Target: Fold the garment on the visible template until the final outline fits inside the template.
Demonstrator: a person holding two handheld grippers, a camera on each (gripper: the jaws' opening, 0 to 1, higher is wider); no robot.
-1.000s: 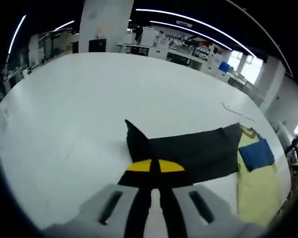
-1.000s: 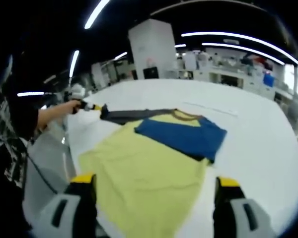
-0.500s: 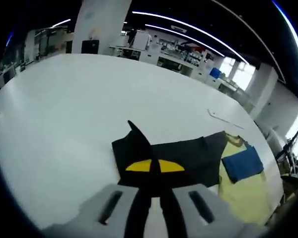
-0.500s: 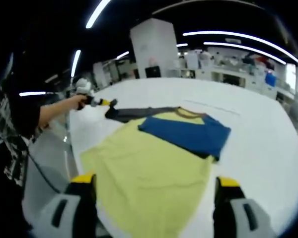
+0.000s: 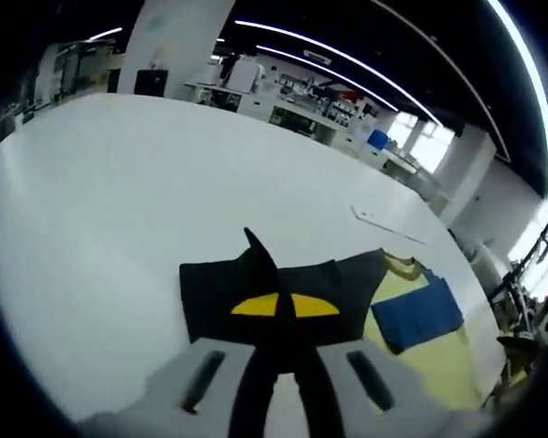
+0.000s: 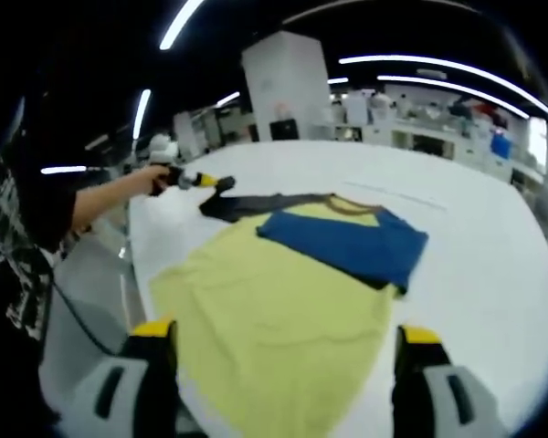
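Garment (image 6: 274, 301) spread on the white tabletop (image 5: 119, 182), wide bare surface beyond it.
Its yellow body runs lengthwise away from the right hand-held gripper (image 6: 283, 342), whose jaws stand apart just before the near hem; the left hand-held gripper (image 5: 284, 306) pinches the dark sleeve (image 5: 256, 287), blue sleeve (image 6: 347, 245) folded across.

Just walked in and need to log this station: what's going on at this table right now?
A person is folding a yellow shirt on a white table. The left gripper is shut on the shirt's dark sleeve, which it holds lifted off the table. The blue sleeve already lies folded across the yellow body. The right gripper hangs open above the shirt's near edge, holding nothing.
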